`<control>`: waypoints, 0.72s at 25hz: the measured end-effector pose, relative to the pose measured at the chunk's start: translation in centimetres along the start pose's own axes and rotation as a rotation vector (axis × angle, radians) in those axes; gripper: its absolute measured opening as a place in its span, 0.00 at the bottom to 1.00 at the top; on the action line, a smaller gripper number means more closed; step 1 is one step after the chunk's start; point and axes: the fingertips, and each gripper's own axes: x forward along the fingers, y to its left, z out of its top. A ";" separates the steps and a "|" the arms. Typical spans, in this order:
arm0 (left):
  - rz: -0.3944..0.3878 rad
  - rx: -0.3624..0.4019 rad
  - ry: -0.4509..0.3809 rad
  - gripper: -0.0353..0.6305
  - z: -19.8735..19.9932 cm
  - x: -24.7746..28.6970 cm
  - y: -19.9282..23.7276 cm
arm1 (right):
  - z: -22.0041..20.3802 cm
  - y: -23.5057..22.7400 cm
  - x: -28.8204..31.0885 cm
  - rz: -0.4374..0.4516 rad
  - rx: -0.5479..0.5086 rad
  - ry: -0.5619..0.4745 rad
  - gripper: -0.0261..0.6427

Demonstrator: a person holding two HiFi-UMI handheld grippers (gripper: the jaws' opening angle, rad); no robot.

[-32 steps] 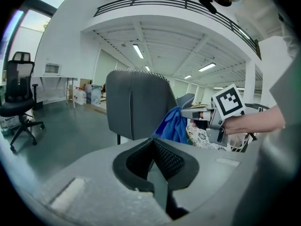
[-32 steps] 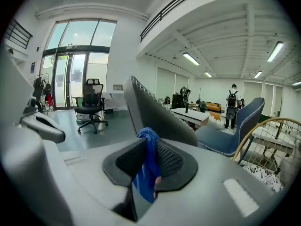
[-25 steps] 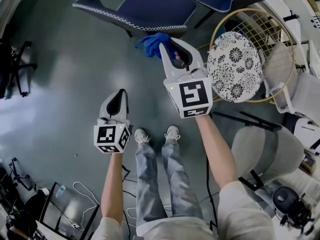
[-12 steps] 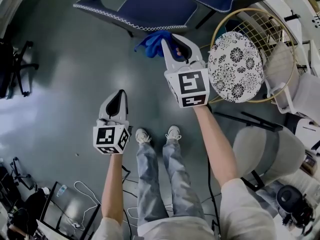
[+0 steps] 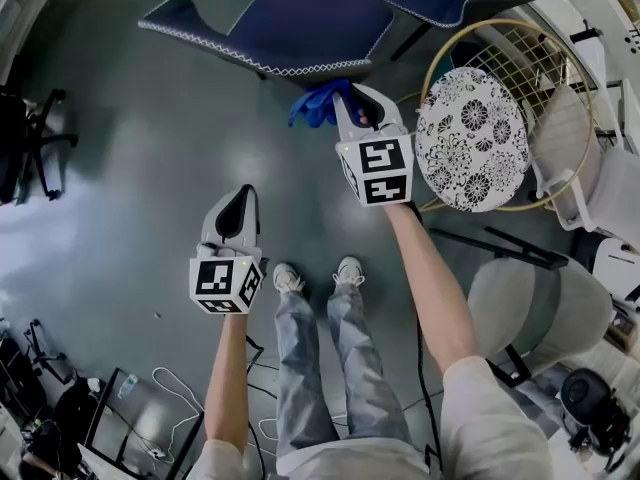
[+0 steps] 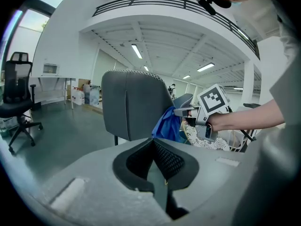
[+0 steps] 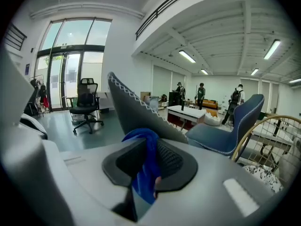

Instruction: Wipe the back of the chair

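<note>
A dark blue chair with white stitched edging stands ahead; its back (image 5: 290,23) faces me, and it rises right before the jaws in the right gripper view as the chair back (image 7: 136,114). My right gripper (image 5: 352,101) is shut on a blue cloth (image 5: 318,103), which bulges between the jaws as the cloth (image 7: 145,166) close to the chair back's lower edge. The left gripper (image 5: 238,200) hangs lower left over the floor, shut with nothing in it. In the left gripper view the chair back (image 6: 134,107), the blue cloth (image 6: 168,125) and the right gripper (image 6: 186,111) show ahead.
A round wire-frame chair with a floral cushion (image 5: 470,136) stands at right, a grey seat (image 5: 540,308) nearer right. A black office chair (image 5: 30,138) is at far left, cables (image 5: 160,393) lie on the floor near the person's feet (image 5: 315,271).
The right gripper with the blue cloth has moved forward, closer to the chair back. The left gripper has hardly moved.
</note>
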 end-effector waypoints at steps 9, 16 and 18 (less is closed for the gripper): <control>0.015 -0.006 0.002 0.05 0.2 0.8 1.2 | -6.0 -1.7 3.4 -0.005 0.018 0.147 0.13; 0.020 -0.009 0.000 0.05 0.4 0.8 1.6 | -9.4 -2.4 5.4 -0.003 0.047 0.240 0.13; 0.021 -0.009 0.001 0.05 0.4 0.7 1.8 | -10.2 -2.4 5.9 -0.002 0.044 0.266 0.13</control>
